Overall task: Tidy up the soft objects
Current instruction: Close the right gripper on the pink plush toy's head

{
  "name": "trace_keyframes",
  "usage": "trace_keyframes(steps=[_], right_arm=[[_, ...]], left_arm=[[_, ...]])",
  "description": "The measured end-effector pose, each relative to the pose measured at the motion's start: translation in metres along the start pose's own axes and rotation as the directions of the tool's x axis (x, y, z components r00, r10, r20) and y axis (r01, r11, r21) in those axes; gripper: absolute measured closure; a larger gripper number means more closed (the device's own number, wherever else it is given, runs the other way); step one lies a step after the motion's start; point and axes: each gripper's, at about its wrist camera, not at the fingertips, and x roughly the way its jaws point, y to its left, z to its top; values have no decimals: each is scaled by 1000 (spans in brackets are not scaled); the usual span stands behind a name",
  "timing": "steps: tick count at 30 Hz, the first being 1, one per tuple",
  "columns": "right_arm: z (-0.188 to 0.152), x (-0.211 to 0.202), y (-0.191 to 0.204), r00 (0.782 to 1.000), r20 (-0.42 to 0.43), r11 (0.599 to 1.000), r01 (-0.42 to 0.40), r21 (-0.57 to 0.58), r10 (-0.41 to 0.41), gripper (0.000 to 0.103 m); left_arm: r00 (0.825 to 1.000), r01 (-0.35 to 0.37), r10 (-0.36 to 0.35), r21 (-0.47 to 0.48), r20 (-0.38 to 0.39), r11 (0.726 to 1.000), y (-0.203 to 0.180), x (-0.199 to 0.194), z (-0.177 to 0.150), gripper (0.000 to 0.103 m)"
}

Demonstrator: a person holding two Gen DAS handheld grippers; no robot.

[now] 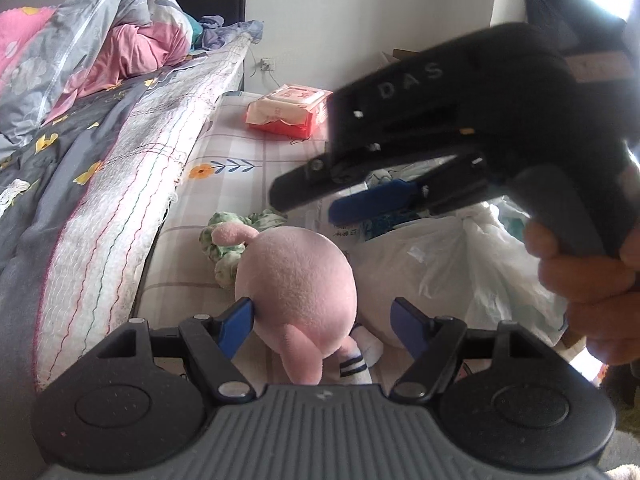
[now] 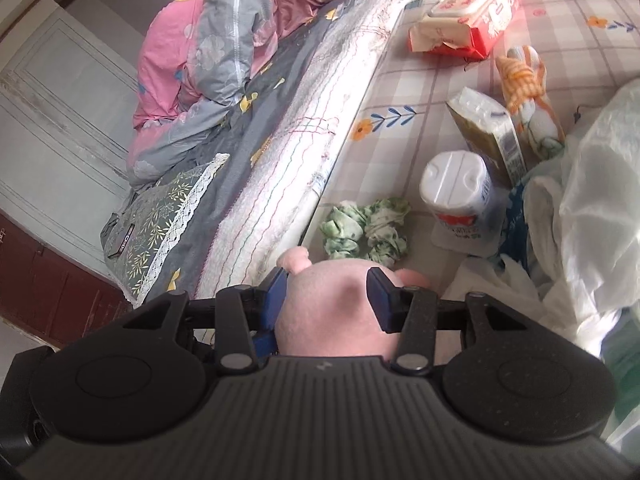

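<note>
A pink plush toy [image 1: 296,276] lies on the checked sheet [image 1: 240,152], with one ear toward the bed and a striped white foot nearest me. My left gripper [image 1: 322,308] is open around its lower body. The left pad [image 1: 240,316] is at the plush's side; the right pad [image 1: 404,320] stands clear of it. My right gripper [image 1: 306,204], in a person's hand, hangs above the plush with nothing between its parted fingers. In the right wrist view the plush's head [image 2: 332,312] fills the gap beyond my right gripper [image 2: 328,280]. A scrunched green cloth [image 2: 364,228] lies just past it.
A raised mattress edge [image 1: 132,200] with quilts runs along the left. On the sheet are a red wipes pack [image 2: 468,20], a white-capped canister [image 2: 456,196], a tissue pack [image 2: 488,136] and an orange checked soft toy [image 2: 524,76]. White plastic bags [image 1: 440,264] crowd the right.
</note>
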Motion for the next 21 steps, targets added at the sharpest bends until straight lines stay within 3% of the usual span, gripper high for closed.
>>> trace_keyframes(steps=[7, 14, 17, 19, 21], right_arm=[[17, 23, 33, 997, -38, 979, 53, -197, -62, 51], [19, 48, 59, 979, -85, 906, 134, -401, -183, 49], [21, 52, 54, 975, -89, 901, 150, -407, -203, 67], [23, 50, 48, 976, -79, 907, 157, -391, -204, 85], [25, 45, 39, 983, -83, 931, 126, -343, -164, 86]], left_arm=[[999, 31, -32, 21, 22, 999, -1, 2, 2, 28], [998, 47, -49, 46, 42, 998, -1, 6, 3, 27], [997, 54, -56, 45, 46, 998, 1, 7, 3, 27], [997, 51, -53, 39, 48, 998, 3, 8, 3, 27], [998, 47, -49, 27, 50, 999, 7, 6, 3, 27]])
